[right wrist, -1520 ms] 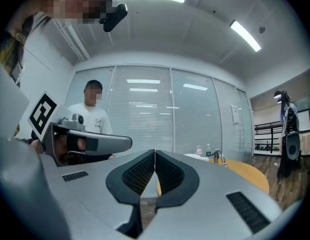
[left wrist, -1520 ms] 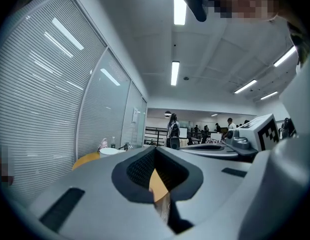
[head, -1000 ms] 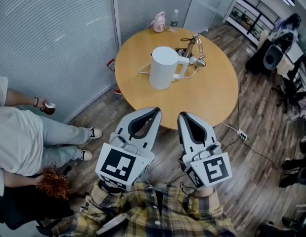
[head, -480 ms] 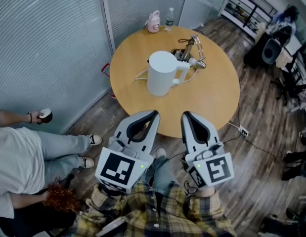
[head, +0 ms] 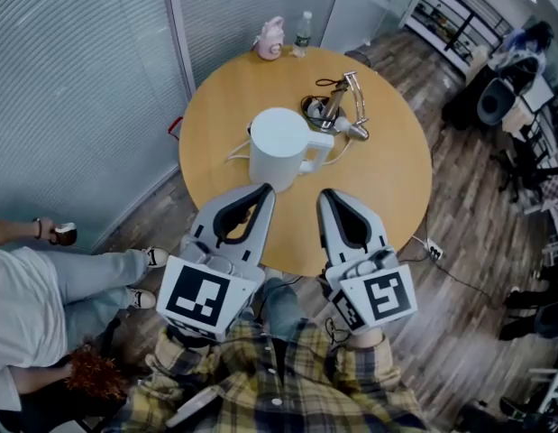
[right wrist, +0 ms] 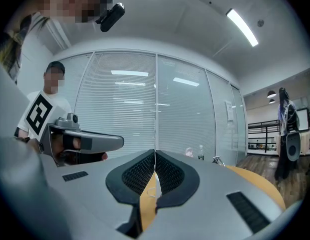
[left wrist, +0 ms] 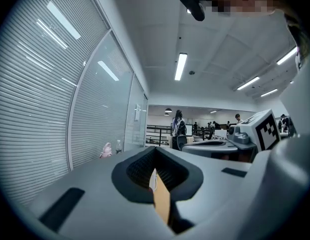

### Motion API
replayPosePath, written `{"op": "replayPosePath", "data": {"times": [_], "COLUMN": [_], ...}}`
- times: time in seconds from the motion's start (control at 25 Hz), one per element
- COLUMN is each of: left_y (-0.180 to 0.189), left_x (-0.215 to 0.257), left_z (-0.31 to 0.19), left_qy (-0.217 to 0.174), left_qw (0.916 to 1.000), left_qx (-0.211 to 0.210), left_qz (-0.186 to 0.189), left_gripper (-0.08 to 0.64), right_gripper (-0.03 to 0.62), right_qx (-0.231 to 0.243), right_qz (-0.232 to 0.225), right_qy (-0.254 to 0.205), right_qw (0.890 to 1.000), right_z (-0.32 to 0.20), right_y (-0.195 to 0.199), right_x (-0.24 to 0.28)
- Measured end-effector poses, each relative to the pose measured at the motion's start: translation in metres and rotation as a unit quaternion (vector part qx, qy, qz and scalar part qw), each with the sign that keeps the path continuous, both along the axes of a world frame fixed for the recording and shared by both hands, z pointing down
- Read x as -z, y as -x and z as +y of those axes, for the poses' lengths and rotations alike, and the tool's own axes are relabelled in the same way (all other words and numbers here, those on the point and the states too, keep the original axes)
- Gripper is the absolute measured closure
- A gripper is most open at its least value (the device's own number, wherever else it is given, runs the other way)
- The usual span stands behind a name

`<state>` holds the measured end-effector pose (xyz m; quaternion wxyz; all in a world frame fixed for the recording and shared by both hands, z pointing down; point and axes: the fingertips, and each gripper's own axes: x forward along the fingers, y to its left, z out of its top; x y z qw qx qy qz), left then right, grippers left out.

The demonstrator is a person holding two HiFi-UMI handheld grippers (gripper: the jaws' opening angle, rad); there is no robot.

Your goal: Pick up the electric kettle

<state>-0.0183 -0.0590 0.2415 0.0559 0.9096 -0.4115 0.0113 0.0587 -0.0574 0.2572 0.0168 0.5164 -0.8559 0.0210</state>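
Note:
The white electric kettle (head: 279, 150) stands upright near the middle of the round wooden table (head: 387, 179), its handle pointing right. My left gripper (head: 260, 190) is held level over the table's near edge, shut and empty, its tip just short of the kettle's base. Beside it, my right gripper (head: 328, 197) is also shut and empty, slightly right of the kettle. In the left gripper view the left gripper (left wrist: 156, 150) has its jaw tips together, and a sliver of kettle (left wrist: 152, 180) shows through the gap below them. The right gripper view shows the right gripper (right wrist: 155, 153) with its jaws closed too.
A metal stand with coiled cables (head: 337, 111) lies just behind and right of the kettle. A pink object (head: 271, 39) and a bottle (head: 302, 30) stand at the table's far edge. A seated person (head: 44, 278) is at the left, by the blinds. A power strip (head: 430, 251) lies on the floor at the right.
Both grippers have moved forward from in front of the table to over its near edge, closer to the kettle. Their jaws have stayed shut.

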Motion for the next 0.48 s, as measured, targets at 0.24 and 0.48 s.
{"op": "replayPosePath", "data": {"times": [0.24,0.48], "left_y": [-0.024,-0.042], "left_x": [-0.006,-0.007], "left_z": [-0.052,-0.084], "left_qy": [0.01,0.013], "left_qw": [0.9996,0.9985], "left_qx": [0.027,0.052], "left_qz": [-0.002,-0.003], "left_gripper": [0.558,0.558], "right_gripper": [0.56,0.56], "right_qx": [0.023,0.041], "right_qz": [0.0,-0.001], "right_qy": [0.008,0.017], "right_qw": [1.0,0.999], "right_z": [-0.053,-0.089], "right_y": [-0.027,-0.048], "right_x": [-0.003,-0.009]}}
